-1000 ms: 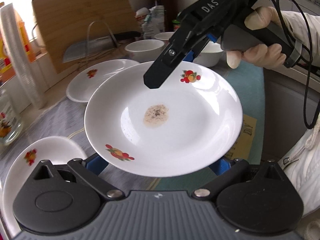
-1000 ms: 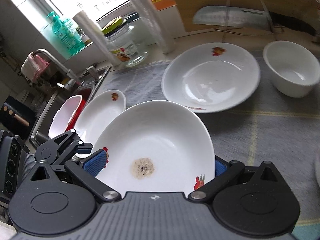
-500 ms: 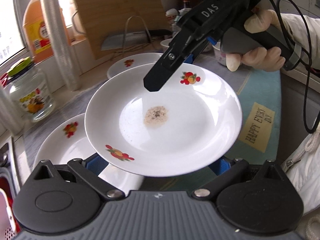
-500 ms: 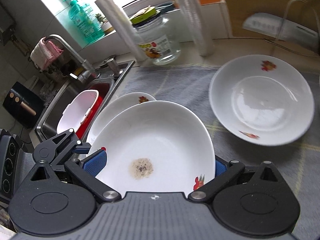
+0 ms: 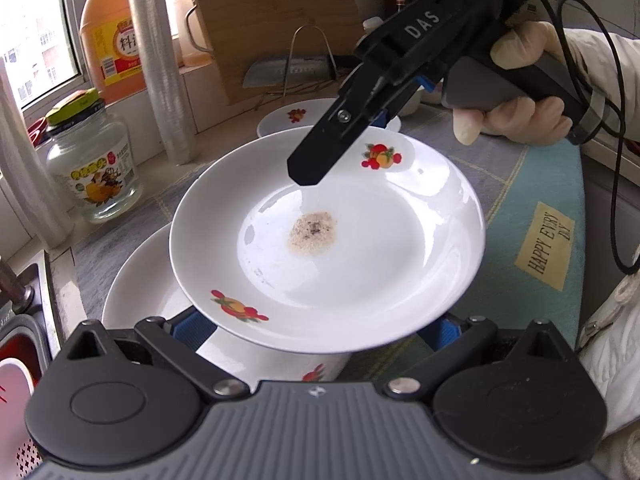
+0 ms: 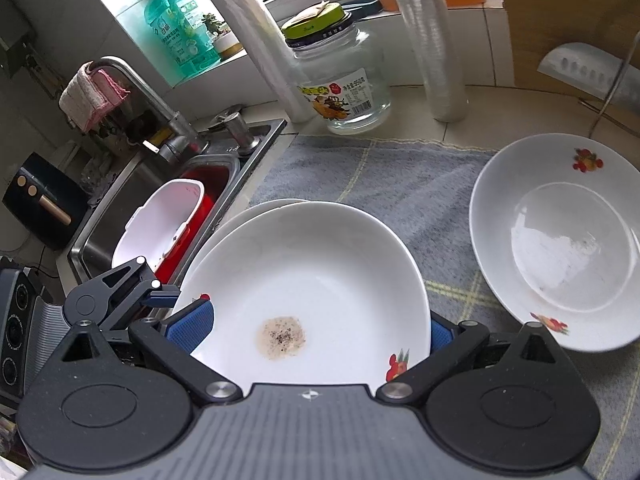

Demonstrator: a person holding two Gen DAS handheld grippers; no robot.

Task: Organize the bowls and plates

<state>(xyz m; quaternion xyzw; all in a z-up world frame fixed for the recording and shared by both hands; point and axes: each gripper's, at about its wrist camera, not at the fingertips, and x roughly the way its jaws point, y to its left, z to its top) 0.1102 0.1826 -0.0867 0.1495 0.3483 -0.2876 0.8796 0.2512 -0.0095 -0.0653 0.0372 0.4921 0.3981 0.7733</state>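
Both grippers, left gripper (image 5: 316, 330) and right gripper (image 6: 316, 330), clamp the stained white fruit-print plate (image 5: 328, 240); lower it level, centred over the matching white plate (image 5: 140, 280) beneath, near the tabletop's sink edge.

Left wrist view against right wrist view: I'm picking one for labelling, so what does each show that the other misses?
Only the left wrist view shows the right hand on its handle, the mat's HAPPY EVERY DAY label and the orange bottle's whole front.

Only the right wrist view shows the sink, faucet, green soap bottle and the white and red basin.

Both show the stained plate held by the left gripper and right gripper, a second plate beneath, and the glass jar.
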